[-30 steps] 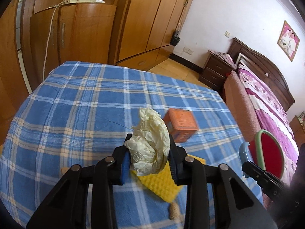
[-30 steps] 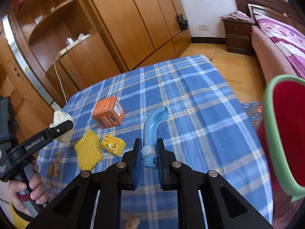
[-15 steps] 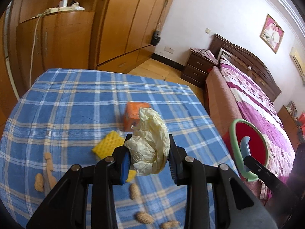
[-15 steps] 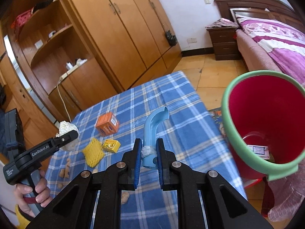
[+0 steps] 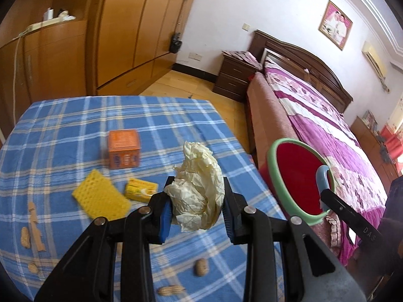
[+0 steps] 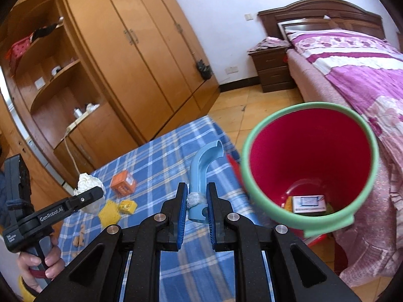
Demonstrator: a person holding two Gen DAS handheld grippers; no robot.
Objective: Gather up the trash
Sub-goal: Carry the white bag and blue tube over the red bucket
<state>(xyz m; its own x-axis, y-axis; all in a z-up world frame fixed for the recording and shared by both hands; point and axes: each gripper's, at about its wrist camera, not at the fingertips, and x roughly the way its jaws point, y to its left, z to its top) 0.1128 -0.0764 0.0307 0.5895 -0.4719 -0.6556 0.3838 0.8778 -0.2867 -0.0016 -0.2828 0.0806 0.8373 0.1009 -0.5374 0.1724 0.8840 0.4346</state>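
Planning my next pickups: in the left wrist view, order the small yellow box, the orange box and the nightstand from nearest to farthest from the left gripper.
1. Small yellow box, just left of the left gripper.
2. Orange box, farther up the table.
3. Nightstand, across the floor by the bed.

Left gripper (image 5: 197,210) clamps crumpled paper wad (image 5: 199,201) above plaid tablecloth (image 5: 63,125); red bin (image 5: 297,178) right.

Home bedroom around me. Made bed (image 5: 325,115) with pink-purple floral cover, dark wooden headboard (image 5: 302,58), matching nightstand (image 5: 234,75), framed portrait (image 5: 335,25) on white wall. Tall wooden wardrobe (image 6: 151,50) with open shelves beside me, tiled floor (image 6: 236,105), table under blue checked cloth (image 5: 75,125).
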